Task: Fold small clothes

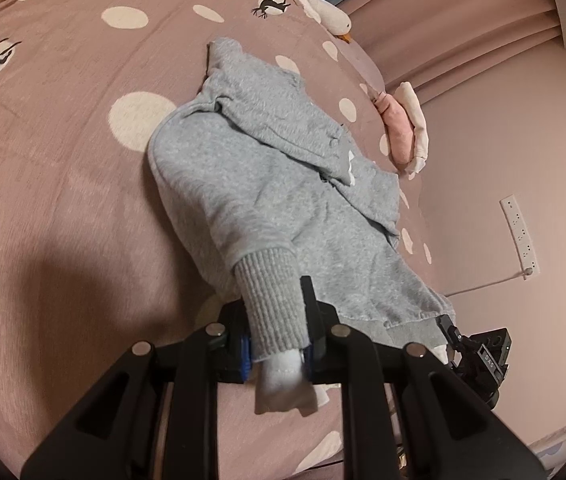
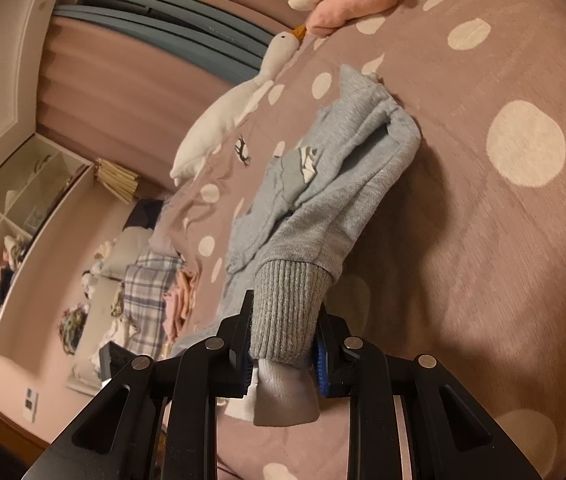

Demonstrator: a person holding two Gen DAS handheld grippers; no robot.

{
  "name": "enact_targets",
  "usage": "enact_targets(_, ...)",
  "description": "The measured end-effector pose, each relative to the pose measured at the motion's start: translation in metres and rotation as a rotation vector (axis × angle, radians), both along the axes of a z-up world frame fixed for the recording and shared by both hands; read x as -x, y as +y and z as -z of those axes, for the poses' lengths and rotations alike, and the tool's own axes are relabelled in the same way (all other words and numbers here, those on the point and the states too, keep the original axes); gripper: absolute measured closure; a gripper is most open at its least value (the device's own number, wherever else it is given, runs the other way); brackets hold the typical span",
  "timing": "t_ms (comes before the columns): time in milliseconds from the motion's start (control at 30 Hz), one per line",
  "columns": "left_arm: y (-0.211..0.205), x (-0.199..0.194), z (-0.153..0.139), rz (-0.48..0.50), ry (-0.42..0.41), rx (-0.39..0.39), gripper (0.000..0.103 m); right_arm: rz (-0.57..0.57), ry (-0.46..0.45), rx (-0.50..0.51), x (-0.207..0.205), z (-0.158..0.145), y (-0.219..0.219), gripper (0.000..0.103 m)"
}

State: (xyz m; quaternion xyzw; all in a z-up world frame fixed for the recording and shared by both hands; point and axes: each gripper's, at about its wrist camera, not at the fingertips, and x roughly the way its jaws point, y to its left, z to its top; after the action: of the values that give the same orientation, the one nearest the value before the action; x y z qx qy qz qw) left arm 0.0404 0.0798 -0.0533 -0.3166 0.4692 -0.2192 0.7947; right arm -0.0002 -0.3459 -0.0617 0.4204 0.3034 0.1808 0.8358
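Grey child's sweatshirt [image 1: 243, 184] half-folded on a bed

The sweatshirt is heathered grey with ribbed cuffs [image 1: 273, 300] and a white inner layer poking out of each cuff. It lies rumpled on the pink, white-spotted bedspread [image 1: 63, 160], one part folded over its body. Both sleeves are drawn away from the body, their cuffs raised off the bedspread.

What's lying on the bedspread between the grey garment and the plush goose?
Nothing: in the right wrist view, only bare dotted bedspread, with a small deer print, separates the grey garment from the plush goose.
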Motion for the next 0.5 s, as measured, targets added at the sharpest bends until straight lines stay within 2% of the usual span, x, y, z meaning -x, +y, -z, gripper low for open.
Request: enact_targets(500, 0.001, -0.023, -0.011, 0.004, -0.010, 0.019, 0.087, 0.004, -0.053, -0.009, -0.015, -0.014, -0.002, 0.078)
